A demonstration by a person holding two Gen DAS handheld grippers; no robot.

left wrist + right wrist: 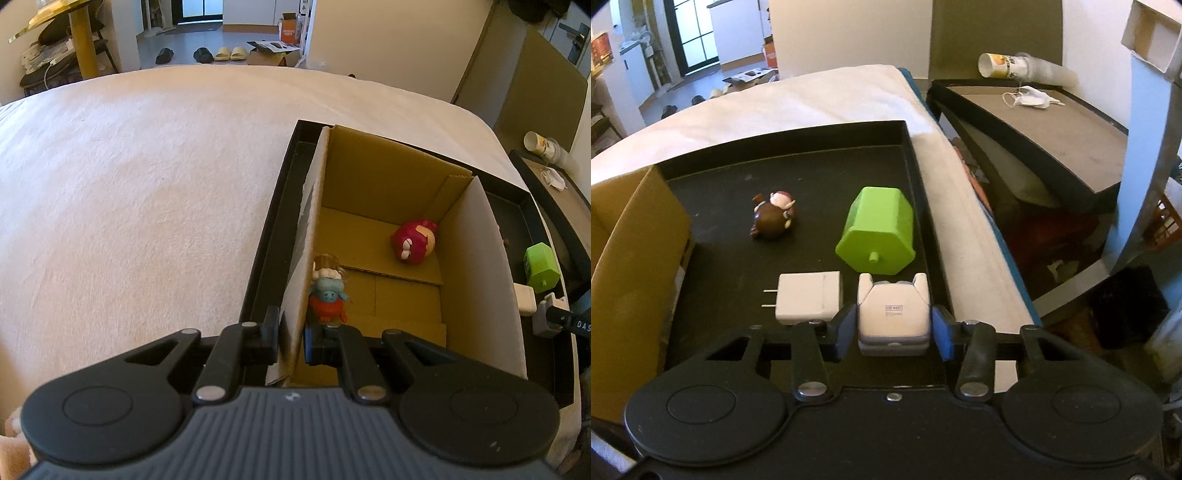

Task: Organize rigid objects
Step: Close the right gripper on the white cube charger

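The right gripper straddles a pale toy figure lying on the black tray, near its right edge. The jaws stand partly open, one blue pad close on each flank of the figure; whether they already press on it I cannot tell. The figure's long axis runs near to far, straight out from the jaws, so they close across its width. The left gripper is clamped on the left wall of the cardboard box, well left of the figure; the right hand is nearer.
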